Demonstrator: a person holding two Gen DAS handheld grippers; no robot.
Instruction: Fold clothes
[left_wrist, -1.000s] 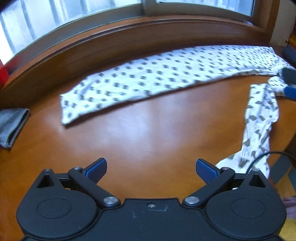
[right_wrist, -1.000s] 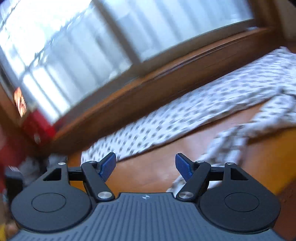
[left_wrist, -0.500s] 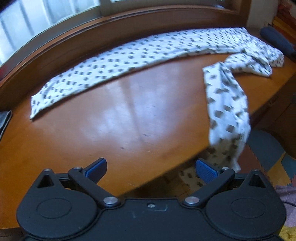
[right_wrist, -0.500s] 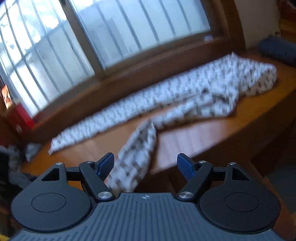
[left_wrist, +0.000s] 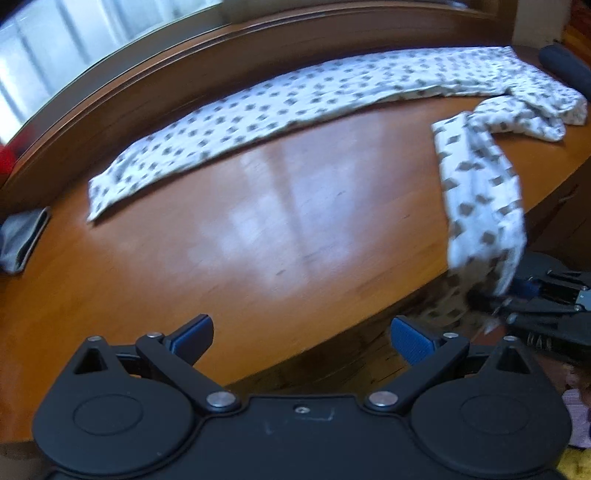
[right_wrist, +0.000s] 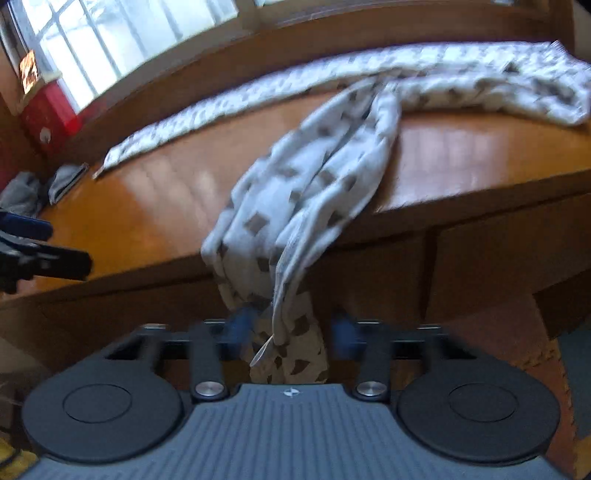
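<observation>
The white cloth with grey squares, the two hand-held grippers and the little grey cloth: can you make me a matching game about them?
Things:
1. long white cloth with grey squares
2. left hand-held gripper
3. right hand-held gripper
4. small folded grey cloth

States:
A. open, nothing between its fingers
B. lying at the table's far left edge
C. one end hanging off the wooden table
D. closing on the hanging end

Pairs: 1-C, 2-A, 3-D, 4-B

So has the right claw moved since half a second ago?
Yes. The right claw dropped from above the table to below its edge, around the hanging trouser leg.
</observation>
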